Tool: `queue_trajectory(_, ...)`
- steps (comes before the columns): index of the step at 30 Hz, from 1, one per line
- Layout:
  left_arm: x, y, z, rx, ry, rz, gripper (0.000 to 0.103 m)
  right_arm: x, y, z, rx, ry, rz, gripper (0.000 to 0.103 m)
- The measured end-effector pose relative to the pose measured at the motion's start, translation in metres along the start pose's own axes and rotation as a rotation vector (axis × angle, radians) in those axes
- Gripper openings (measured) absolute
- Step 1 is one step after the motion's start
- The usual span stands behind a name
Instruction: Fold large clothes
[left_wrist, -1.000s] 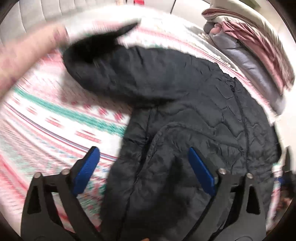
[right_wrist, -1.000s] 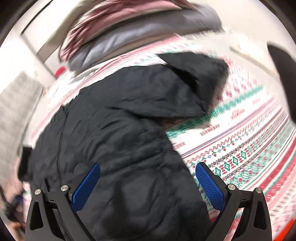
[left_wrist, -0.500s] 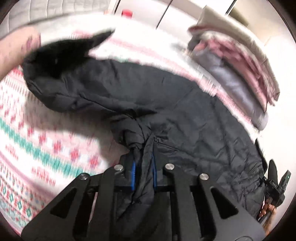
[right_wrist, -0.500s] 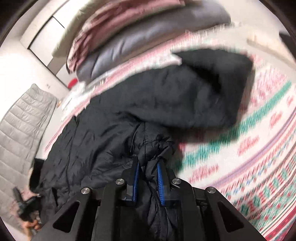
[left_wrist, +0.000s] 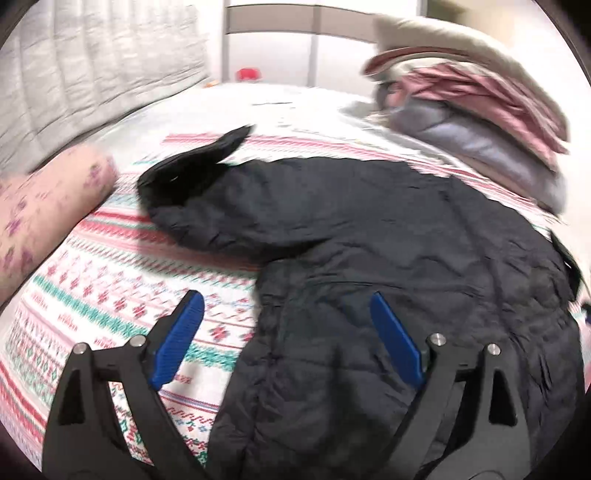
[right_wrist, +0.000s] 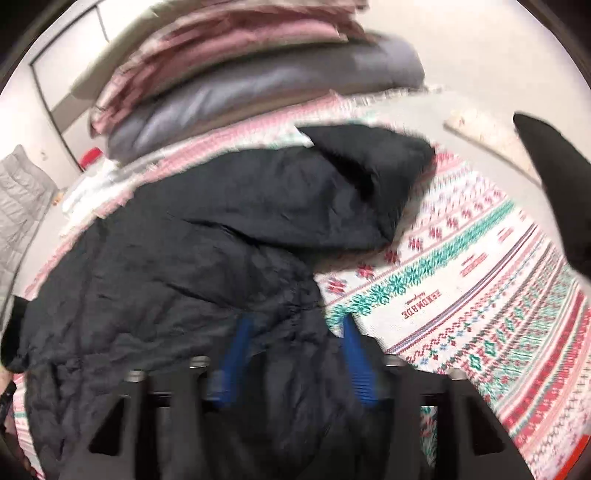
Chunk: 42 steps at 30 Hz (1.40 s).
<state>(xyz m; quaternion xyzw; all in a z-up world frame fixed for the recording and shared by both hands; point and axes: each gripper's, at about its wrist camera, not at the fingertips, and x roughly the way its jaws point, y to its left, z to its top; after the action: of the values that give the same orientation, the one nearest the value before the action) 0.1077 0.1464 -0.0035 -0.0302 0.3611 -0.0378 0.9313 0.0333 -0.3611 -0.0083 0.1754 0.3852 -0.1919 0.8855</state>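
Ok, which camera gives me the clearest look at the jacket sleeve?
The left wrist view: the sleeve of the dark jacket lies sharp and unobstructed on the patterned bedspread. In the right wrist view the other sleeve is motion-blurred.

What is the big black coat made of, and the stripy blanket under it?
The black coat looks like puffy quilted synthetic fabric, matte: stitched channels and soft crinkles show. The blanket looks like soft printed or knitted cloth with red and green bands; blur hides the weave.
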Motion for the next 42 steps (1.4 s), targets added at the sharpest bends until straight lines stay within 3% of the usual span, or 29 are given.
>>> queue_trajectory(3, 0.009, 0.004, -0.002, 0.016, 0.023, -0.087, 0.091, -0.032, 0.016, -0.014, -0.034, -0.061, 0.09, 0.075)
queue_trajectory(5, 0.029, 0.014, 0.003, -0.031, 0.062, -0.166, 0.091, -0.041, 0.036, -0.021, -0.071, -0.058, 0.169, 0.076)
queue_trajectory(9, 0.056, 0.021, -0.005, -0.179, 0.105, -0.31, 0.088, -0.025, 0.098, -0.045, -0.168, 0.068, 0.413, 0.076)
queue_trajectory(14, 0.062, 0.02, -0.008, -0.204, 0.111, -0.322, 0.075, 0.001, 0.174, -0.075, -0.223, 0.211, 0.665, 0.076)
queue_trajectory(16, 0.063, 0.021, -0.008, -0.205, 0.11, -0.325, 0.056, 0.015, 0.201, -0.082, -0.245, 0.226, 0.718, 0.076)
queue_trajectory(17, 0.065, 0.021, -0.007, -0.205, 0.113, -0.329, 0.051, 0.017, 0.211, -0.087, -0.256, 0.229, 0.725, 0.076)
queue_trajectory(19, 0.061, 0.027, -0.008, -0.2, 0.108, -0.346, 0.031, 0.034, 0.23, -0.095, -0.264, 0.244, 0.717, 0.074)
queue_trajectory(22, 0.049, 0.037, -0.009, -0.177, 0.089, -0.389, 0.018, 0.047, 0.243, -0.106, -0.282, 0.247, 0.7, 0.055)
queue_trajectory(24, 0.04, 0.04, -0.006, -0.144, 0.068, -0.41, 0.016, 0.051, 0.247, -0.106, -0.286, 0.24, 0.748, 0.01)
queue_trajectory(27, 0.023, 0.043, -0.004, -0.087, 0.055, -0.434, 0.012, 0.048, 0.249, -0.108, -0.275, 0.271, 0.835, 0.01)
queue_trajectory(31, -0.002, 0.042, -0.011, 0.034, 0.069, -0.435, 0.012, 0.02, 0.246, -0.107, -0.338, 0.223, 0.846, 0.01)
queue_trajectory(34, -0.018, 0.04, -0.028, 0.144, 0.101, -0.424, 0.012, 0.014, 0.237, -0.109, -0.354, 0.238, 0.824, 0.01)
queue_trajectory(37, -0.02, 0.034, -0.044, 0.228, 0.164, -0.399, 0.012, 0.017, 0.23, -0.117, -0.369, 0.299, 0.751, 0.01)
queue_trajectory(40, -0.013, 0.033, -0.062, 0.303, 0.25, -0.295, 0.012, 0.03, 0.227, -0.136, -0.402, 0.46, 0.644, 0.01)
queue_trajectory(42, -0.015, 0.039, -0.065, 0.3, 0.264, -0.242, 0.012, 0.031, 0.22, -0.145, -0.395, 0.511, 0.641, 0.01)
